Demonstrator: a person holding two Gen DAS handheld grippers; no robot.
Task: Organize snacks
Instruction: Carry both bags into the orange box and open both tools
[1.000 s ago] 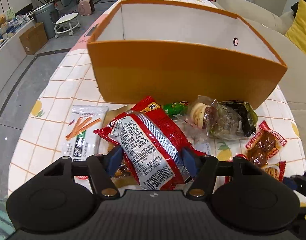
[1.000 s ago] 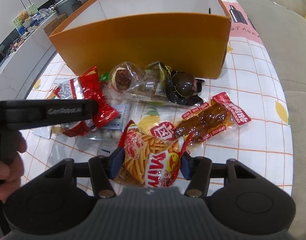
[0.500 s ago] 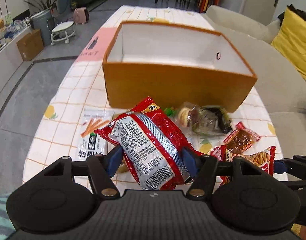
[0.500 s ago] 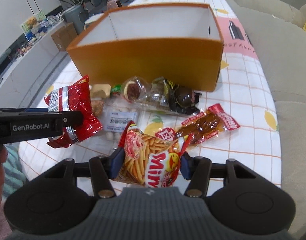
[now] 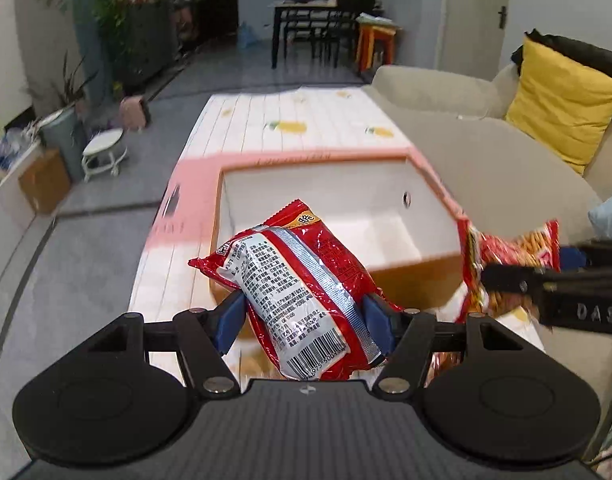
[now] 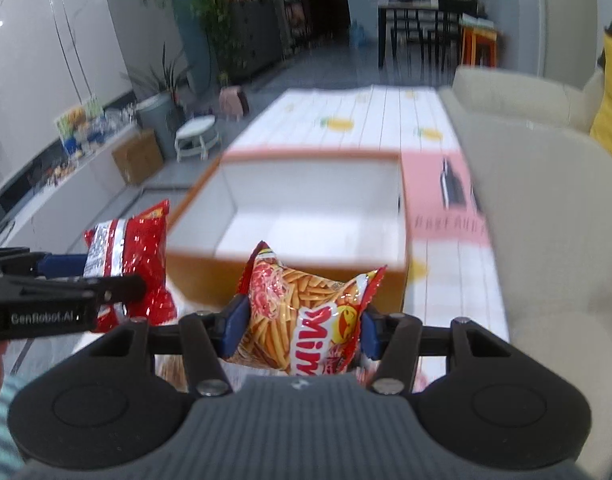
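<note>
My left gripper [image 5: 306, 314] is shut on a red snack bag with a white printed back [image 5: 301, 280], held up in the air before the near wall of the orange box [image 5: 422, 276]. The box's white inside [image 5: 338, 208] looks bare. My right gripper [image 6: 299, 326] is shut on a red bag of stick snacks [image 6: 306, 312], also lifted, just short of the orange box [image 6: 201, 280]. In the right wrist view the left gripper and its red bag [image 6: 133, 264] hang at the left. In the left wrist view the stick snack bag [image 5: 510, 260] hangs at the right.
The box stands on a white tablecloth with lemon prints [image 5: 289, 120] and a pink patch [image 6: 446, 200]. A beige sofa [image 5: 486, 152] with a yellow cushion [image 5: 558, 100] runs along the right. A white stool [image 5: 103, 154] and grey floor lie left.
Both grippers rose with their bags from the table to above the box's near wall. The loose snacks on the cloth have dropped out of view. The box's inside now shows from above.
</note>
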